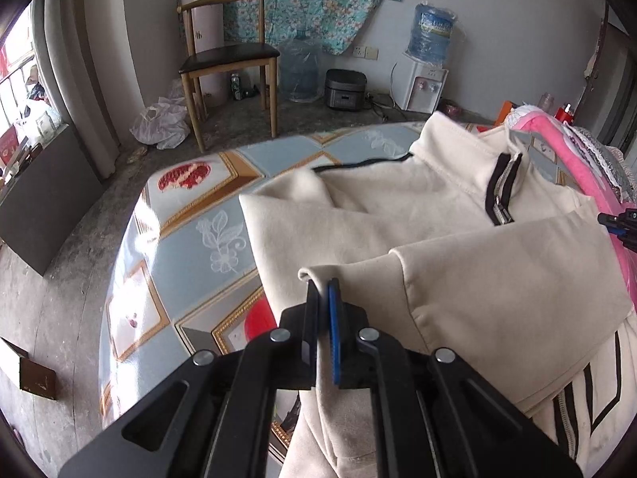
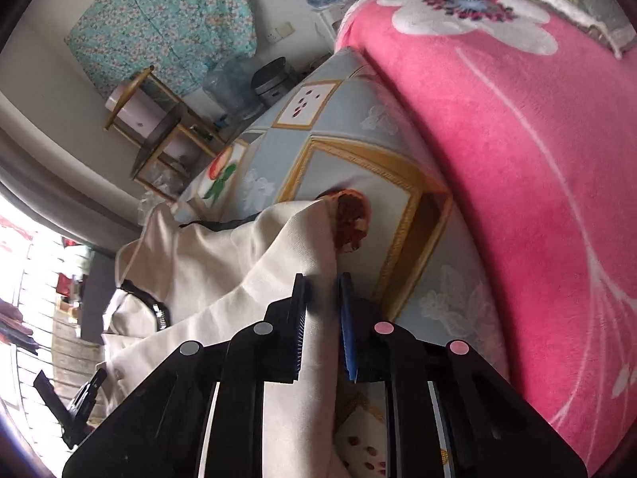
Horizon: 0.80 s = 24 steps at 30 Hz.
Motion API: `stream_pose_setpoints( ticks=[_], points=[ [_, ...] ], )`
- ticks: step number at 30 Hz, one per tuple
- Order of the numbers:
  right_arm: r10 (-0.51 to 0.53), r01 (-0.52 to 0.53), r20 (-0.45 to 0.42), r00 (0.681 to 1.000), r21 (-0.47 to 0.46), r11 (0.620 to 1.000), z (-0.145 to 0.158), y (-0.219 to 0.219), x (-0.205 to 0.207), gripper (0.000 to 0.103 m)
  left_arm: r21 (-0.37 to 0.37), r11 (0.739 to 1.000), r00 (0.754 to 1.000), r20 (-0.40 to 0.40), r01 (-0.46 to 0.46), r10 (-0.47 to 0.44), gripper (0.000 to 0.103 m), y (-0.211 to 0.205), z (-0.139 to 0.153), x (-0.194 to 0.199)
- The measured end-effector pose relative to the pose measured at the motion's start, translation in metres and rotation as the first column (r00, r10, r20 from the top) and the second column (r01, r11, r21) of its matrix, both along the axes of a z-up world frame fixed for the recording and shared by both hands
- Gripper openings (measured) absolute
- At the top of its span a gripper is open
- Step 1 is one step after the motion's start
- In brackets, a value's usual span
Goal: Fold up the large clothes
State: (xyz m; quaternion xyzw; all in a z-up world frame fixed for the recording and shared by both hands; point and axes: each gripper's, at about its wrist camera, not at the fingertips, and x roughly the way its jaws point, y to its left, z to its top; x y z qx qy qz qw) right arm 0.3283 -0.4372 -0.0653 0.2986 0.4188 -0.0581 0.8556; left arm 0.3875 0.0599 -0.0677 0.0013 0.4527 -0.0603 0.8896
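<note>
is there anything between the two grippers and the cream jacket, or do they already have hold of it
Nothing visible stands between them. The left gripper is shut on a fold of the cream jacket, and the right gripper has jacket cloth between its fingers, pads apparently on it.

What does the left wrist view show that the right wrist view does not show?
Only the left wrist view: the jacket's collar with its zipper, the water dispenser, and the left gripper shut on the cream jacket.
Only the right wrist view: the right gripper with jacket fabric between its fingers, and the white flower on the pink blanket.
Both: the jacket, patterned tablecloth, wooden chair.
</note>
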Motion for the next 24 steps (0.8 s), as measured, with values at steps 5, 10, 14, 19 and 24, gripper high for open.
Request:
stream_pose_setpoints(
  ticks=[5,10,14,19,24],
  points=[
    [0.023,-0.02,0.025,0.999,-0.088,0.996,0.019,0.006,-0.021,0.059,-0.051,0.998,0.999,0.004,-0.038,0.038,0.016,0.015,0.003,-0.01],
    [0.166,-0.153,0.062,0.984,-0.176,0.972,0.046,0.039,-0.052,0.069,-0.119,0.993,0.997,0.08,0.001,0.008,0.018,0.022,0.03,-0.033],
    [0.278,-0.268,-0.006,0.961,-0.294,0.918,0.037,0.081,-0.071,0.072,-0.157,0.982,0.994,-0.022,0.105,-0.11,0.037,-0.001,0.013,-0.038],
    [0.269,-0.338,-0.22,0.938,-0.398,0.853,-0.013,0.105,-0.07,0.072,-0.047,0.99,0.989,-0.062,0.135,-0.138,0.044,-0.023,-0.009,-0.045],
    [0.22,-0.249,-0.123,0.968,-0.338,0.908,0.025,0.094,-0.105,0.076,-0.014,0.994,0.994,0.0,0.108,-0.108,0.048,-0.014,0.029,-0.066]
  ],
)
